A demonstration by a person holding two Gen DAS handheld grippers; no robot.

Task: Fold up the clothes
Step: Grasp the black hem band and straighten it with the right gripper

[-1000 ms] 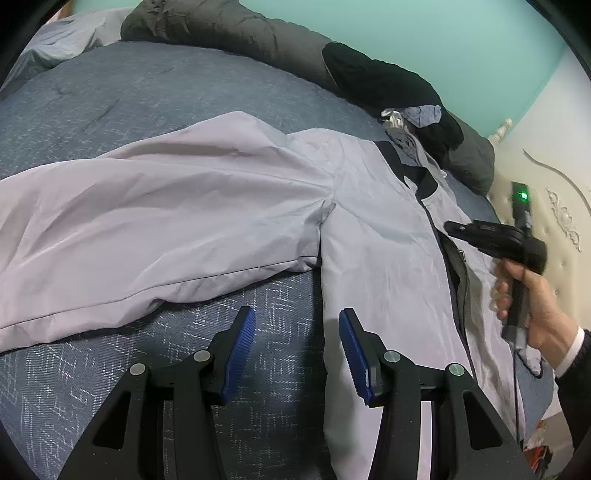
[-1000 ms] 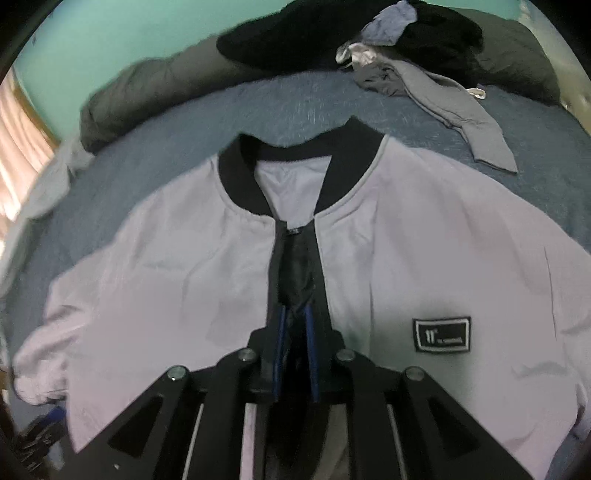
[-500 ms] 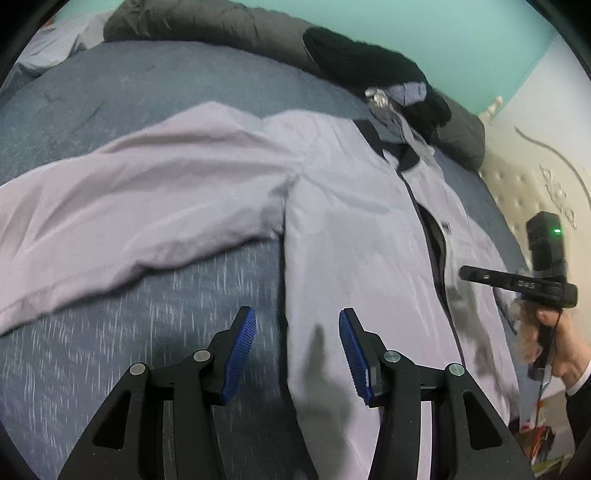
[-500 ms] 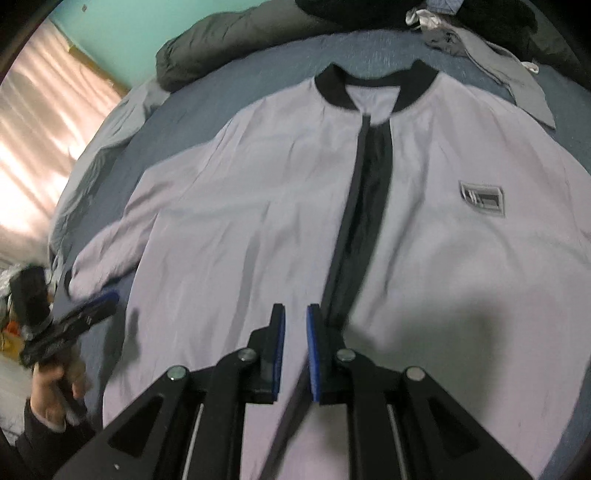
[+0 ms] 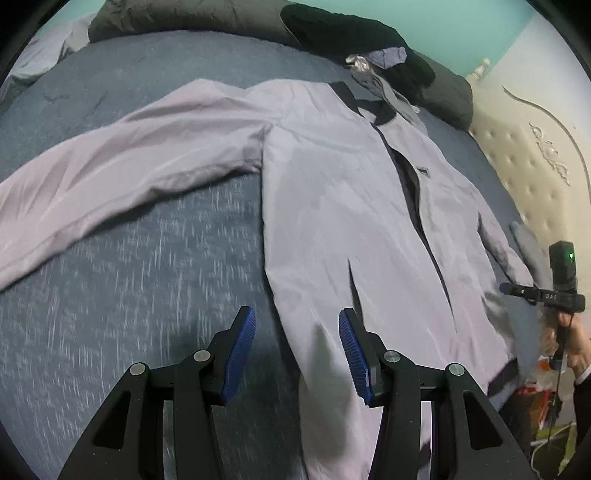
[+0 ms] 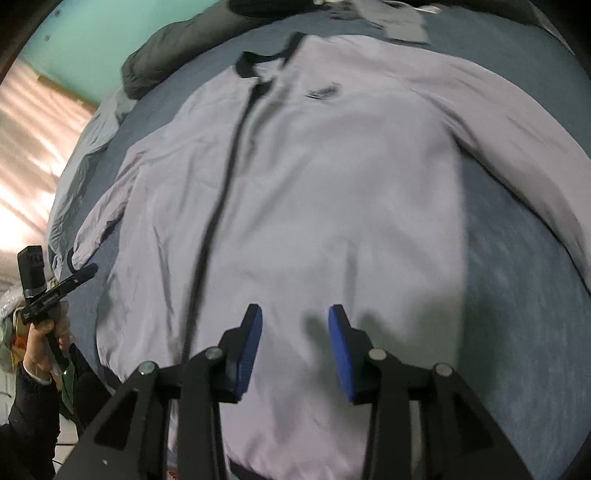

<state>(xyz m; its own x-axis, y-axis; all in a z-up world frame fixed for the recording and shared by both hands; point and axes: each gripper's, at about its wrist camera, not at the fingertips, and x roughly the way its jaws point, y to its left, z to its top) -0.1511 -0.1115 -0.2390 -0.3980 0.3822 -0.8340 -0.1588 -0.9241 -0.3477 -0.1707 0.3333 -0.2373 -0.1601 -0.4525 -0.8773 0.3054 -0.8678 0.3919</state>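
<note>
Jacket spread flat, no fold made yet

Your lilac jacket lies face up, sleeves out, on the blue-grey bed cover — every fold is left. Your left gripper hangs part-open and empty; your right gripper is opening, nothing between its pads. Other clothes heap by the teal wall.

- The bed is covered with a blue-grey textured bedspread.
- A pale lilac jacket lies flat on it, front up, dark collar toward the far end, one sleeve spread out sideways.
- A dark grey quilt lies bunched along the far edge.
- Black and grey clothes are heaped beyond the collar.
</note>
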